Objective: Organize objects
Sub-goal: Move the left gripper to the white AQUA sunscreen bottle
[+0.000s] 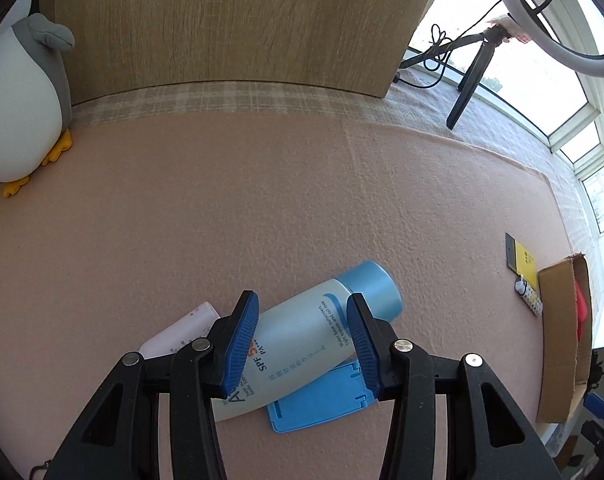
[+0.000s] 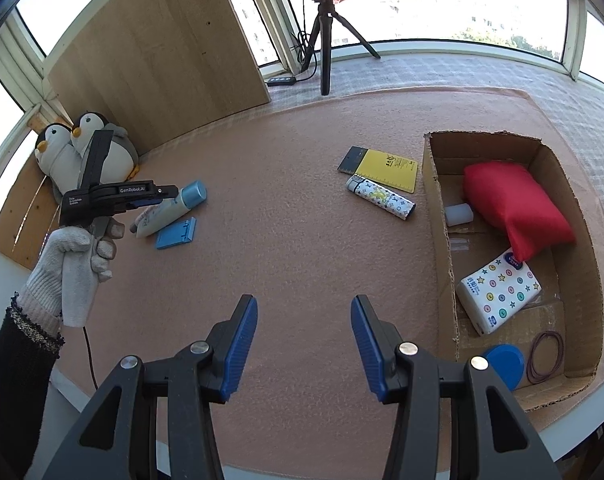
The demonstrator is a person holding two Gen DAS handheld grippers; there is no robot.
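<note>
A pale blue sunscreen bottle (image 1: 302,344) with a blue cap lies on its side on the pink felt mat (image 1: 261,208). It partly covers a flat blue plastic piece (image 1: 314,404), and a white tube (image 1: 177,332) lies beside it. My left gripper (image 1: 302,340) hovers just over the bottle with a finger on each side of it; the pads do not visibly press. The right wrist view shows that left gripper (image 2: 157,198) in a gloved hand (image 2: 77,264), over the bottle (image 2: 169,208). My right gripper (image 2: 304,340) stands open over bare mat, holding nothing.
An open cardboard box (image 2: 574,280) at the right holds a red cushion (image 2: 514,208), a tissue pack (image 2: 498,288), a blue lid and rubber bands. A yellow notepad (image 2: 386,170) and a patterned lighter (image 2: 382,198) lie left of it. Plush penguins (image 2: 89,148), a wooden board (image 2: 157,52) and a tripod (image 2: 326,40) stand behind.
</note>
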